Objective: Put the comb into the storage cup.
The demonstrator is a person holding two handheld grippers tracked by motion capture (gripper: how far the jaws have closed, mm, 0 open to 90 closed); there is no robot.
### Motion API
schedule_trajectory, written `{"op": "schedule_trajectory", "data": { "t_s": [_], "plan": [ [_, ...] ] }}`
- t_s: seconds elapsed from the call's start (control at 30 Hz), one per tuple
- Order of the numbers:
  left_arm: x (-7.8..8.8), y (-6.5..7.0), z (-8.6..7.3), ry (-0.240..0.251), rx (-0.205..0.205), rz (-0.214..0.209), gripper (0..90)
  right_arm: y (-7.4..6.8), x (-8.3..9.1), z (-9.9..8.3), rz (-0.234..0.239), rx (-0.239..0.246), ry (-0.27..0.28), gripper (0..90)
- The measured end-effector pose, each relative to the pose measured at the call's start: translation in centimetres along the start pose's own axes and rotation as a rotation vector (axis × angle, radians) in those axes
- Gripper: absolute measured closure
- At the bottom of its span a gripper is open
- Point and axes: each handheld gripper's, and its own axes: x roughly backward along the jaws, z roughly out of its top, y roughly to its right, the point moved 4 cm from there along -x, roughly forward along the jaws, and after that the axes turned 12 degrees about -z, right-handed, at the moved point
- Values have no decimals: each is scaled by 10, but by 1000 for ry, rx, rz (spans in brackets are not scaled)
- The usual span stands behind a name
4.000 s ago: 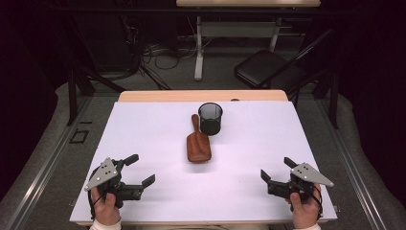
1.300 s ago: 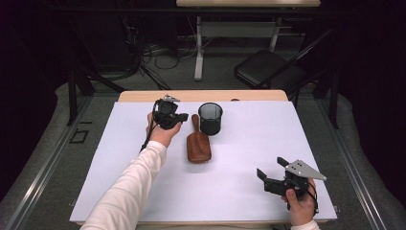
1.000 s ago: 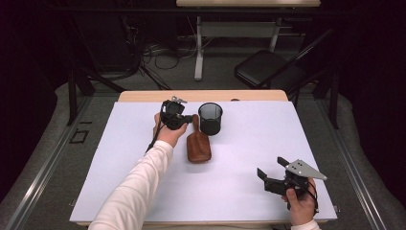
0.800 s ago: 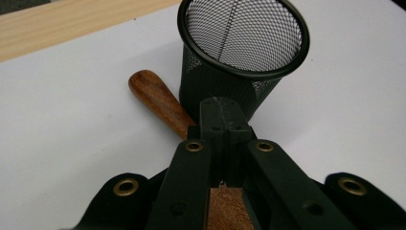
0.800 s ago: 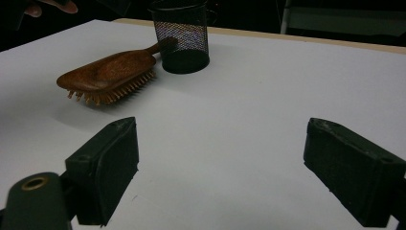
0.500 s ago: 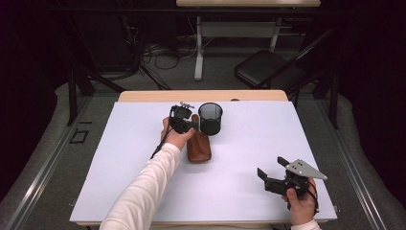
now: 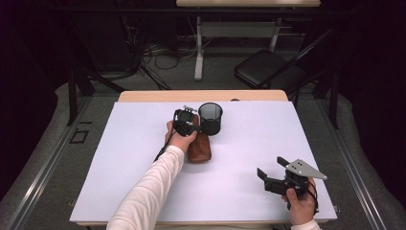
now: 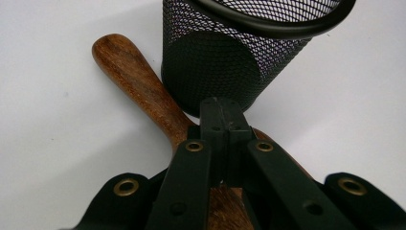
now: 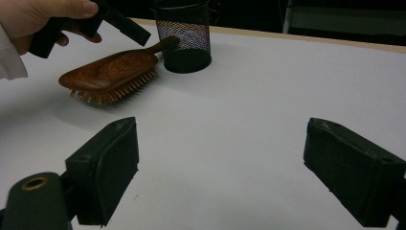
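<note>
Wooden and dark brown, the brush point(image 7: 200, 147) lies bristles-down a little left of the high view's centre, its handle running up beside the mesh cup point(image 7: 210, 118) and touching its base. We have our left gripper point(image 8: 221, 125) clenched with nothing between its jaws, poised over the neck where handle meets head; whether it touches the wood we cannot tell. In the left gripper view the handle point(image 8: 139, 86) slants to the upper left and the cup point(image 8: 239, 57) stands straight ahead. Our right gripper point(image 7: 280, 177) rests at the lower right of the sheet point(image 7: 119, 167), jaws spread and empty, well apart from the brush. By our judgement the work has barely begun: we have reached the brush, not gripped or lifted it, and the cup looks empty.
</note>
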Motion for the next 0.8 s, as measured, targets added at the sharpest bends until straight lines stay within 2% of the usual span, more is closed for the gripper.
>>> {"op": "schedule_trajectory", "data": {
  "t_s": [0.13, 0.53, 0.8],
  "plan": [
    [-4, -1, -1, 15, 4, 0, 900, -1, 0, 0, 3, -3, 5, 117],
    [-9, -2, -4, 18, 8, -16, 900, -1, -1, 0, 6, -3, 1, 117],
    [-11, -2, -5, 25, -14, 8, 900, -2, -1, -1, 8, -9, -3, 117]
  ]
}}
